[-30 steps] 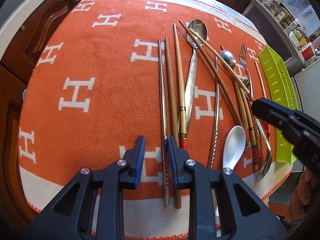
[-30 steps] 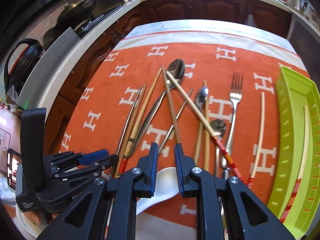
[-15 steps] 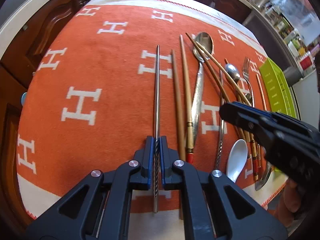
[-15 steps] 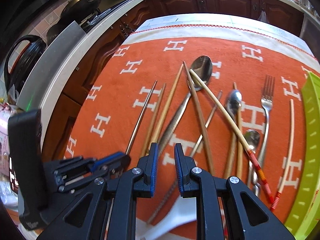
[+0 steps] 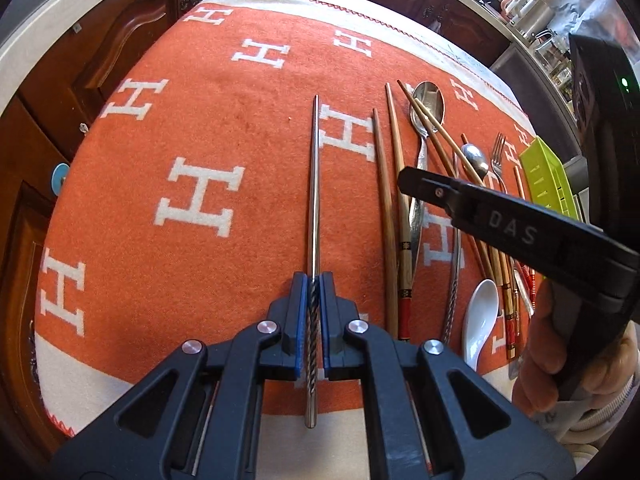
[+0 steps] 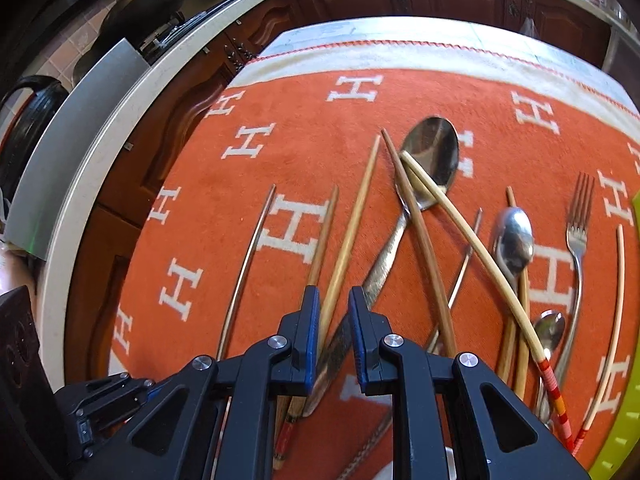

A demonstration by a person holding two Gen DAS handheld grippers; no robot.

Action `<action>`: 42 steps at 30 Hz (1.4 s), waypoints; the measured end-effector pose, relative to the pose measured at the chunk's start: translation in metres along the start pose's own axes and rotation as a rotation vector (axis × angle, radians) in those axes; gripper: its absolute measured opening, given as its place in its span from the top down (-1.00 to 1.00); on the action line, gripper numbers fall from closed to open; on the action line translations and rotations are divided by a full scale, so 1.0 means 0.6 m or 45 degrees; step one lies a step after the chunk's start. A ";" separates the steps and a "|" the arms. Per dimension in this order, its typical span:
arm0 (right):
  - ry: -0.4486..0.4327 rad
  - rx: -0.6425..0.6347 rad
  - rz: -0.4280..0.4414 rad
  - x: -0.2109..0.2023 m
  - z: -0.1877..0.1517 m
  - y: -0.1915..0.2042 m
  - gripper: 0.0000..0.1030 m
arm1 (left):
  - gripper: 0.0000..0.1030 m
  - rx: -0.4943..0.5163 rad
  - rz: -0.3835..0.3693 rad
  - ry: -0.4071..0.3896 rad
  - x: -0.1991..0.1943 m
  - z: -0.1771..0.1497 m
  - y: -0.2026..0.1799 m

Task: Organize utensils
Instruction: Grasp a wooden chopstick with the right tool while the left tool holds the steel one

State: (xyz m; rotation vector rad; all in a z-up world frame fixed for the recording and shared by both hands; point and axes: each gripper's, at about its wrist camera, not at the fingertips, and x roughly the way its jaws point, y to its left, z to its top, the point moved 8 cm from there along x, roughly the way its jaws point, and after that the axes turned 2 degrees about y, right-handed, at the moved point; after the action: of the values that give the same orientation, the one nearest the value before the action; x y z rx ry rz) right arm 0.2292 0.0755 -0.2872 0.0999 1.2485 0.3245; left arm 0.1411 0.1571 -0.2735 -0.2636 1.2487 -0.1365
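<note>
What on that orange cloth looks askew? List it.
Two chopsticks lie crossed over the bowl of the large metal spoon instead of lining up with the rest. Further right, a small spoon sits tangled among more wooden sticks. The metal chopstick in the left gripper lies straight.

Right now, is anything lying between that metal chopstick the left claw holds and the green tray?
Yes. The left claw is shut on the metal chopstick, and the green tray sits at the far right. Between them lie wooden chopsticks, spoons and a fork, with the right claw hovering above.
</note>
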 end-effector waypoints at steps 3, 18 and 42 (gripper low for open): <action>0.007 -0.040 -0.028 0.011 0.003 0.012 0.76 | 0.92 -0.010 -0.015 0.002 0.002 0.001 0.003; 0.021 0.030 -0.010 0.003 0.001 0.004 1.00 | 0.93 -0.059 -0.057 -0.020 -0.008 0.007 0.002; 0.066 0.126 0.094 0.018 0.012 0.006 0.94 | 0.93 -0.098 -0.031 -0.041 -0.034 -0.003 0.009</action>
State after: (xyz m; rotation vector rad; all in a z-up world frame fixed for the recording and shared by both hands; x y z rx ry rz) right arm 0.2386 0.0826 -0.2938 0.2237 1.3142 0.3309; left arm 0.1328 0.1672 -0.2569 -0.3462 1.2209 -0.1050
